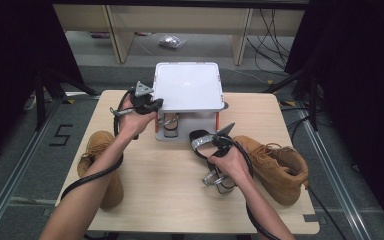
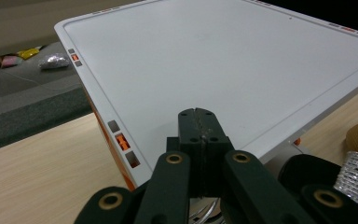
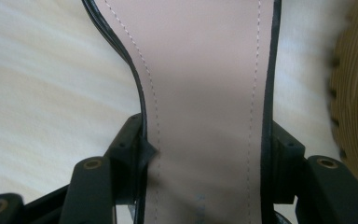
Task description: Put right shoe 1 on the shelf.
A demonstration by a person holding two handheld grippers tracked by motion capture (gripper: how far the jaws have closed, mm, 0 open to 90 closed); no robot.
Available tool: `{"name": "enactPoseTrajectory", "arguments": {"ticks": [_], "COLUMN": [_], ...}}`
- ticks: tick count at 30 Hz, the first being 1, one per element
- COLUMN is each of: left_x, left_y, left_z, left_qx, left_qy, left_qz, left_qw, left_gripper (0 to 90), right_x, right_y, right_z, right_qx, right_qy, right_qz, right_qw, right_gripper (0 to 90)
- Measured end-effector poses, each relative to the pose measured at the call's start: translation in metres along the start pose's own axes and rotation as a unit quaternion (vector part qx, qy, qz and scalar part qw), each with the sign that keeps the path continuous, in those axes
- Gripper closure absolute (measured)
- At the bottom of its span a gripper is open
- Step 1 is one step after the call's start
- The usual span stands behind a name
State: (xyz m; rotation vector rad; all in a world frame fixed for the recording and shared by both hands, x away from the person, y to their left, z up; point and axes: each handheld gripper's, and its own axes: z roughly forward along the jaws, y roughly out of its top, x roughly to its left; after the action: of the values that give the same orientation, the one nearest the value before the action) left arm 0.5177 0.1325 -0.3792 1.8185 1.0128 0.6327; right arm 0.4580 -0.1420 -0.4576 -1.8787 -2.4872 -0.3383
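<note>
Right gripper (image 1: 219,142) clamps a black sandal (image 3: 205,93) across its insole, just in front of the white rack (image 1: 187,85). Left gripper (image 2: 198,123), jaws shut and empty, hovers over the rack's left front corner. Tan boots (image 1: 275,167) flank the rack.

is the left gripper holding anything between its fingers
No, in the left gripper view the left gripper has its fingers pressed together, empty, over the white shelf top.

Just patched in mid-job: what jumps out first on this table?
The right gripper clamps a black sandal with a glittery strap at table centre. Tan boots sit at the left edge and right edge. The shut left gripper hovers by a white two-tier rack at the back.
</note>
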Motion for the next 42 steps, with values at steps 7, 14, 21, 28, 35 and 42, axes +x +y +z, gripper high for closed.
{"name": "enactPoseTrajectory", "arguments": {"ticks": [7, 14, 21, 28, 35, 42], "left_x": [0.0, 0.0, 0.0, 0.0, 0.0, 0.0], "left_y": [0.0, 0.0, 0.0, 0.0, 0.0, 0.0], "left_z": [0.0, 0.0, 0.0, 0.0, 0.0, 0.0], "left_qx": [0.0, 0.0, -0.001, -0.001, -0.002, -0.002], "left_qy": [-0.001, -0.001, -0.002, -0.001, -0.002, -0.002], "left_qz": [0.0, -0.001, -0.001, 0.0, -0.003, -0.003], "left_qw": [1.0, 1.0, 1.0, 1.0, 1.0, 1.0], "left_gripper": [89.8, 89.8, 89.8, 89.8, 89.8, 89.8], "right_x": [0.004, 0.01, 0.017, 0.022, 0.028, 0.027], "right_y": [0.017, 0.029, 0.038, 0.046, 0.053, 0.055], "right_z": [0.005, 0.009, 0.012, 0.017, 0.021, 0.024], "right_qx": [-0.023, -0.038, -0.045, -0.054, -0.054, -0.059], "right_qy": [0.003, -0.005, -0.006, -0.018, -0.018, -0.013], "right_qz": [0.018, 0.025, 0.059, 0.07, 0.091, 0.096], "right_qw": [0.9996, 0.999, 0.9972, 0.9959, 0.9942, 0.9935], "right_gripper": [43.5, 43.6, 43.5, 43.5, 43.6, 43.6]}}
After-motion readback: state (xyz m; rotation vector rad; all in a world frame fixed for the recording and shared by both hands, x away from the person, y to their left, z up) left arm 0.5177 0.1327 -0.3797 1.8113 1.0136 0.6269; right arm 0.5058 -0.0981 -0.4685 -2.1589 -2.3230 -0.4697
